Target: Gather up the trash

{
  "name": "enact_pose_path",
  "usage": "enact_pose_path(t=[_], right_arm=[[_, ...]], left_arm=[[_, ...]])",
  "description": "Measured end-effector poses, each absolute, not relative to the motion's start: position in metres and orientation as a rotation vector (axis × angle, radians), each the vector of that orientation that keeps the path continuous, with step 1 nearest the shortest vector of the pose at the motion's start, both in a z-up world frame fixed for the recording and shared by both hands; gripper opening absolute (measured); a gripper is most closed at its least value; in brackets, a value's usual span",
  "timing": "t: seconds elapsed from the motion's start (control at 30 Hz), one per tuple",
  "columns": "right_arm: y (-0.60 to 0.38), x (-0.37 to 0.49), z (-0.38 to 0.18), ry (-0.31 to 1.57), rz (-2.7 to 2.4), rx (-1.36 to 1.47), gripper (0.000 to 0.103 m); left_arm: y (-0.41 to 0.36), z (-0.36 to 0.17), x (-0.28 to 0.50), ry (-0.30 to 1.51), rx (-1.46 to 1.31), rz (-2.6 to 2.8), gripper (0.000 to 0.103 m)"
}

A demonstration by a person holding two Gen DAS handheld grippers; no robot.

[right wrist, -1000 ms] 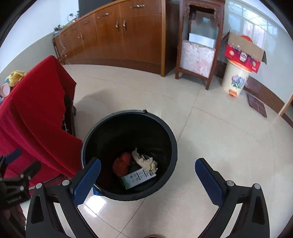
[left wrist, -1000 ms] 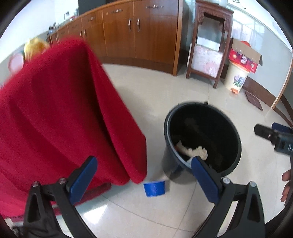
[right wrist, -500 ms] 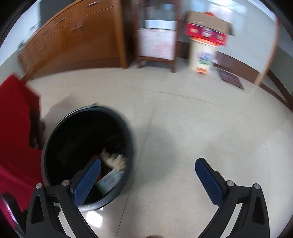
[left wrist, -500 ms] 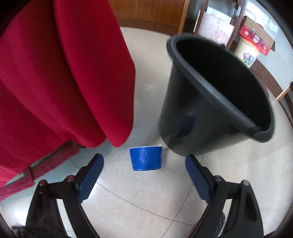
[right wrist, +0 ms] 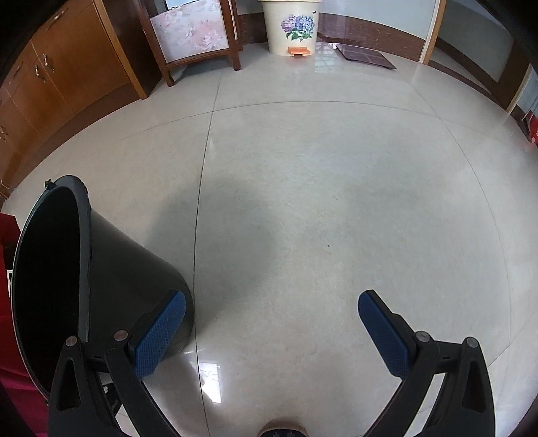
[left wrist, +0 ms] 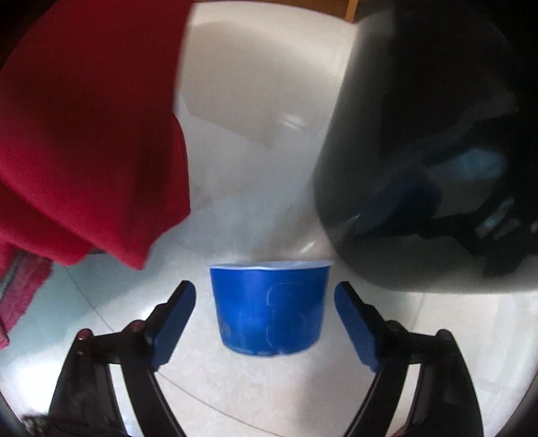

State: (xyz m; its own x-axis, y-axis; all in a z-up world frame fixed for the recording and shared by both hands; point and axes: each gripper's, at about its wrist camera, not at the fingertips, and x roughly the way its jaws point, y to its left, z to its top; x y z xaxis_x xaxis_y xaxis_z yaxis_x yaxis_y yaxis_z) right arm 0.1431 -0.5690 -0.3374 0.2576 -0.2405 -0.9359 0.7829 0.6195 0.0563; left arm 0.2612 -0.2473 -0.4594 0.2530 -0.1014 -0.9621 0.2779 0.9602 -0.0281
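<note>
A blue paper cup (left wrist: 270,307) stands on the pale tiled floor, close beside the black trash bucket (left wrist: 420,151). My left gripper (left wrist: 265,302) hangs low over the cup with a blue pad on either side of it; its jaws are closing, with a gap still showing between each pad and the cup. In the right wrist view the black bucket (right wrist: 101,275) stands at the lower left. My right gripper (right wrist: 270,312) is open over bare floor to the right of the bucket, nothing between its fingers.
A red cloth (left wrist: 84,127) hangs down at the left of the cup. Wooden cabinets (right wrist: 57,77), a wooden stand with a floral panel (right wrist: 191,33), a flowered pedal bin (right wrist: 292,27) and a dark mat (right wrist: 364,55) line the far wall.
My left gripper has dropped toward the blue cup, which now sits between its narrowing pads. The right gripper has swung right, so the bucket has slid to the left edge of its view.
</note>
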Motion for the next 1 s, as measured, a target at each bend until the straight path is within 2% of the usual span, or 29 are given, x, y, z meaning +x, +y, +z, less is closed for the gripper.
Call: enact_pose_path(t=[0.17,0.33,0.5,0.77,0.9,1.0], right_arm=[[-0.573,0.144,-0.339,1.110,-0.759,0.596,0.103],[-0.569,0.147,-0.336,1.102,-0.752,0.590,0.103],[-0.557,0.154,-0.324,1.079,-0.707,0.584,0.103],[-0.541,0.144,-0.282,0.992,-0.647,0.595,0.103],[-0.532,0.134,-0.264,0.962,-0.623,0.601,0.103],[-0.530,0.125,-0.252,0.939,-0.609,0.611,0.103]], left_arm=[[-0.255,-0.468,0.260,1.275,0.202,-0.303,0.078],[-0.249,-0.449,0.253,1.249,0.200,-0.316,0.077],[-0.230,-0.396,0.230,1.168,0.174,-0.332,0.077],[-0.206,-0.281,0.190,0.994,0.115,-0.359,0.077],[-0.210,-0.217,0.160,0.860,0.100,-0.412,0.077],[-0.231,-0.191,0.164,0.798,0.103,-0.453,0.077]])
